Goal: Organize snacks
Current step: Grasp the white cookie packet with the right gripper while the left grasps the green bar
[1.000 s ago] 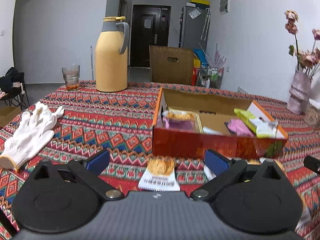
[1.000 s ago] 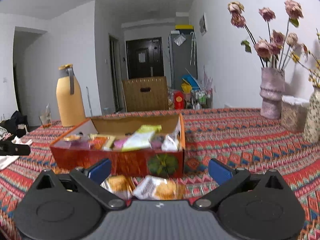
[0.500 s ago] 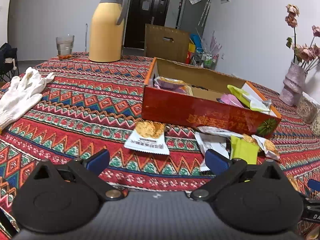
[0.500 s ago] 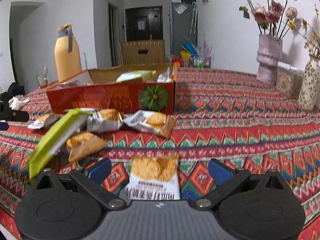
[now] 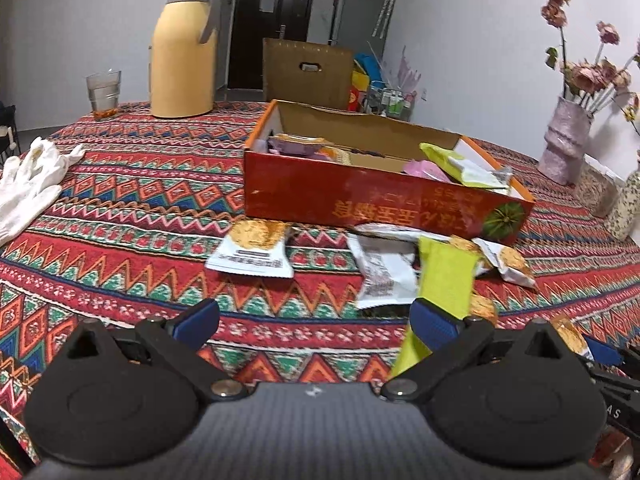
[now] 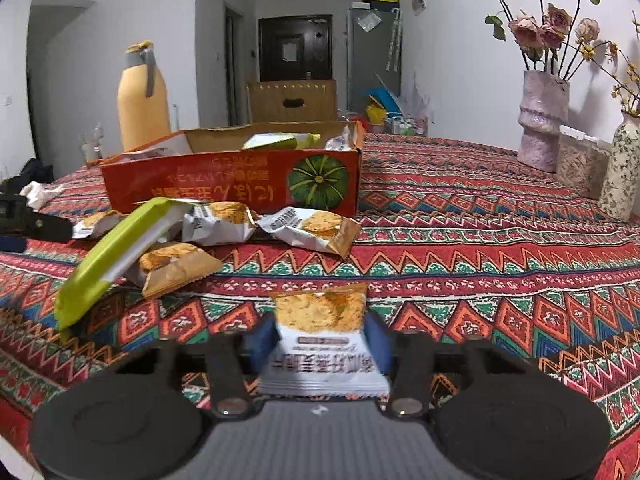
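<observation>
An open red cardboard box [image 5: 380,196] with several snack packets inside sits mid-table; it also shows in the right wrist view [image 6: 224,184]. Loose packets lie in front of it: a white cracker packet [image 5: 252,252], a long green packet [image 5: 444,284] and others. My left gripper [image 5: 316,320] is open and empty, above the cloth short of the packets. My right gripper [image 6: 318,340] is shut on a white cracker packet [image 6: 320,336] near the table's front. The green packet [image 6: 116,252] lies to its left.
A yellow thermos jug [image 5: 182,48] and a glass [image 5: 103,94] stand at the back left. White gloves [image 5: 28,184] lie at the left. Flower vases [image 6: 542,120] and a container [image 6: 580,164] stand at the right. A patterned cloth [image 6: 480,248] covers the table.
Both grippers pulled back from the box toward the table's front. The right gripper's fingers closed from wide open onto the white cracker packet. The left stayed open.
</observation>
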### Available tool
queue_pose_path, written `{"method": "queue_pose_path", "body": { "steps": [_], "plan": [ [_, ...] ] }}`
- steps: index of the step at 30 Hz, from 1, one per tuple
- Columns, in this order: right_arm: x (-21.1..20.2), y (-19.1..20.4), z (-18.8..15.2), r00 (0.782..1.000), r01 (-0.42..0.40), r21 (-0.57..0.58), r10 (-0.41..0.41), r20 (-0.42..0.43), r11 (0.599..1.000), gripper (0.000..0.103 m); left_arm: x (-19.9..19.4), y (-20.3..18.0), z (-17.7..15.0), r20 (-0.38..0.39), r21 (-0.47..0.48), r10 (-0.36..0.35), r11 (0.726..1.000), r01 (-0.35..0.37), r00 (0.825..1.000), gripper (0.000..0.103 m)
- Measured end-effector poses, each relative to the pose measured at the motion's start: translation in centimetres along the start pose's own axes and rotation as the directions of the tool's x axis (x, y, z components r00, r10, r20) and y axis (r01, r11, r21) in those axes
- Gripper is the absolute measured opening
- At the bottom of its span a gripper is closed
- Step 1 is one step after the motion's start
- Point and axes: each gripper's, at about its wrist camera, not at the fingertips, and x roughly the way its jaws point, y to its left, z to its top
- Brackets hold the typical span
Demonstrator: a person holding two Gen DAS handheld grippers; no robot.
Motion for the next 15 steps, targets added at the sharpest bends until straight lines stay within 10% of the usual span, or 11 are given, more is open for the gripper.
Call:
{"method": "queue_pose_path", "body": {
  "steps": [15],
  "plan": [
    [-1.9,-2.9,-1.1,0.992,-0.074,0.118,0.061,0.107,0.990,0.039,1.9,-5.2,-0.9,-0.067,0.054,-0.075,0.995,0.078,0.995,0.103]
  ]
}}
